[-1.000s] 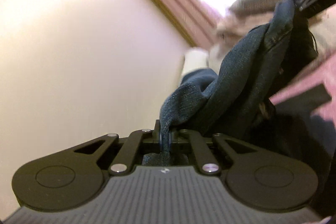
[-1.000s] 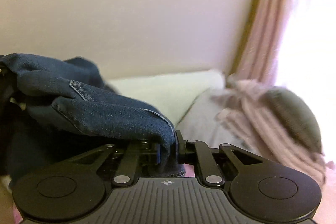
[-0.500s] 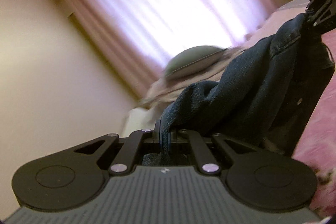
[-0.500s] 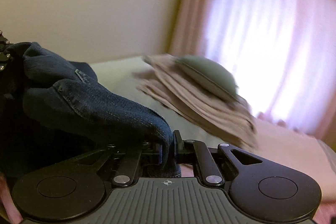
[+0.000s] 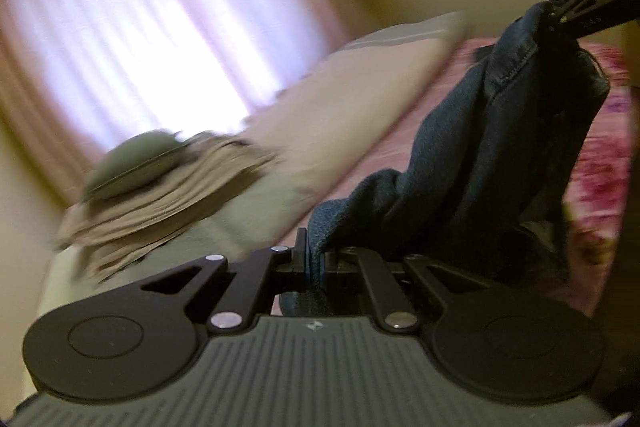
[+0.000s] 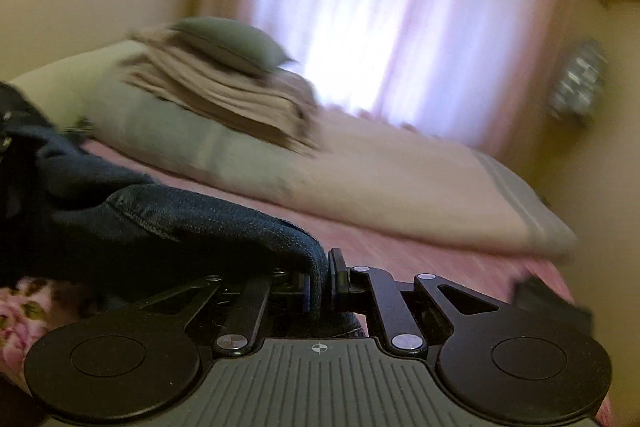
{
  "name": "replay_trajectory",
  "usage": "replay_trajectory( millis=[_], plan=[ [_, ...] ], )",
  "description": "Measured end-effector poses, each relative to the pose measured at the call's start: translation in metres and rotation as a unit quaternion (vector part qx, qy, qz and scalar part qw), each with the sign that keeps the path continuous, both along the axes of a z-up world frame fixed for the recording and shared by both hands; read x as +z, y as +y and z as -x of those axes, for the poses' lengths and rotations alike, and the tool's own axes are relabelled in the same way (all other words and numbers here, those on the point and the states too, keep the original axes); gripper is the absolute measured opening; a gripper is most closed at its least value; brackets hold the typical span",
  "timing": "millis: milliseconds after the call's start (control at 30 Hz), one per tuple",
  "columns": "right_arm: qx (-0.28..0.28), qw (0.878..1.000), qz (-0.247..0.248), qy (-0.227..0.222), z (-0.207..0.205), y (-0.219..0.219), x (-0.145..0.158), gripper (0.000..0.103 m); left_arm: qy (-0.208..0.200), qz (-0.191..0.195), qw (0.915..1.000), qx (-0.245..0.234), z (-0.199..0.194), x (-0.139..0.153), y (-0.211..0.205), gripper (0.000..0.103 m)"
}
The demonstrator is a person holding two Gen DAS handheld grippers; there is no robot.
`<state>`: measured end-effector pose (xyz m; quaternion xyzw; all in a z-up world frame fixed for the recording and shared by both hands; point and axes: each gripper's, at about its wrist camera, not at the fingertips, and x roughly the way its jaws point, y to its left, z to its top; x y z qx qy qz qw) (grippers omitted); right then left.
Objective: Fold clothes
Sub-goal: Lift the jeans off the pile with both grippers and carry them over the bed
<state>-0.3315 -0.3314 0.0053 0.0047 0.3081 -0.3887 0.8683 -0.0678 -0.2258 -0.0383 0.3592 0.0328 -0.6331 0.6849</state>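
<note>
A dark blue denim garment [image 5: 480, 155] hangs in the air between both grippers, above a pink bedspread [image 5: 596, 163]. My left gripper [image 5: 316, 263] is shut on one edge of the denim. At the upper right of the left wrist view, my right gripper [image 5: 554, 11] pinches the other end, seen from the side. In the right wrist view my right gripper [image 6: 320, 283] is shut on a fold of the denim garment [image 6: 180, 223], which runs off to the left. The lower part of the cloth is hidden behind the gripper bodies.
A long beige pillow [image 6: 360, 171] lies across the bed, with a stack of folded tan cloth [image 6: 224, 91] and a grey-green cushion [image 6: 228, 43] on it. Behind them hangs a bright pink curtain [image 6: 380, 7]. A floral pink cover [image 6: 20, 307] shows at the lower left.
Both views have swung from the plain wall towards the curtain and the bed. The pillow and the folded stack have come into view. Both grippers have stayed shut on the denim.
</note>
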Motion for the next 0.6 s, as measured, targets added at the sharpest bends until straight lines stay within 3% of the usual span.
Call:
replay_trajectory(
  millis=[133, 300, 467, 600],
  plan=[
    [-0.056, 0.998, 0.004, 0.010, 0.072, 0.021, 0.014, 0.007, 0.015, 0.014, 0.9977, -0.065, 0.033, 0.005, 0.000, 0.003],
    [-0.104, 0.994, 0.023, 0.002, 0.110, 0.029, 0.047, 0.007, 0.018, 0.039, 0.9907, -0.129, 0.059, 0.031, -0.025, 0.003],
    [-0.134, 0.990, 0.035, -0.001, 0.144, -0.012, 0.083, 0.007, 0.048, 0.012, 0.9858, -0.161, 0.069, 0.052, -0.106, 0.004],
    [-0.123, 0.992, 0.014, 0.025, 0.161, -0.101, 0.073, 0.007, 0.068, -0.041, 0.9869, -0.141, 0.074, 0.025, -0.221, 0.004]
  ],
)
